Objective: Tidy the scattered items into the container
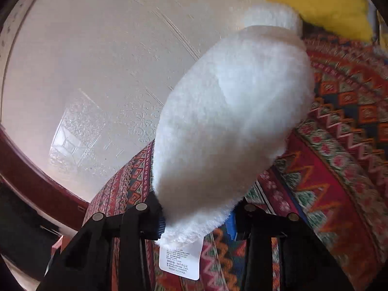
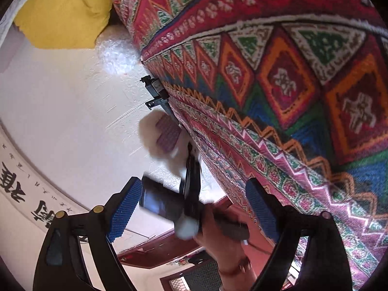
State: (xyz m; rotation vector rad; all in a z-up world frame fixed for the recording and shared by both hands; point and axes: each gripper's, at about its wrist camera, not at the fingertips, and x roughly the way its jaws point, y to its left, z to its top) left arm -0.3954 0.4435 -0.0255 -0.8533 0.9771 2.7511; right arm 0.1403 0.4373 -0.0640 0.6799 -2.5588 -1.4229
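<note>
1. Two grippers show, one per wrist view; the left gripper (image 1: 197,220) has its jaws pinched on a white plush toy (image 1: 230,121), gripped at the toy's lower end, just above a printed label (image 1: 180,262) that hangs from it

2. the plush toy is lifted off any surface and fills the middle of the left wrist view; behind it lie an embossed white ceiling (image 1: 97,60), a patterned red fabric (image 1: 339,145) to the right, and a yellow cushion (image 1: 320,2) at the top

3. the right gripper (image 2: 194,208) has its jaws spread wide, blue pads (image 2: 126,208) apart, with nothing between them

4. beyond those jaws the right wrist view shows the left hand (image 2: 218,237) holding the other gripper, blurred; the pale shape above it is probably the same plush toy

5. the patterned fabric (image 2: 278,84) fills the right of that view; the yellow cushion (image 2: 65,12) sits upper left; no container can be made out in either view
</note>
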